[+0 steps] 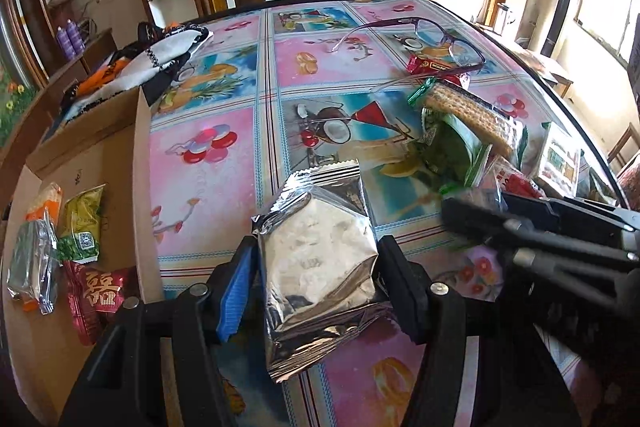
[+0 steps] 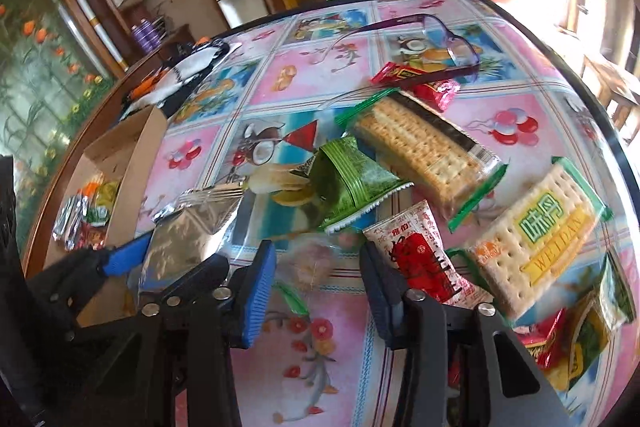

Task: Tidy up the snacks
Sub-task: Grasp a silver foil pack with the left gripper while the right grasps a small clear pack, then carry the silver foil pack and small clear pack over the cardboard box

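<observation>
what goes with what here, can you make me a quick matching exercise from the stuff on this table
Things:
1. silver foil packet
2. purple glasses
3. red packet with gold character
4. green packet

Places:
A. inside the cardboard box
B. between the left gripper's fingers
C. far side of the table, on a red wrapper
D. mid-table, beside the long cracker pack

Pairs: 1-B, 2-C, 3-A, 4-D

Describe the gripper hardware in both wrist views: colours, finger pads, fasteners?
Both are black linkage frames with round silver pivot fasteners. The left gripper and the right gripper carry ribbed blue pads on black fingers. No cables, markings or sleeves are visible.
</observation>
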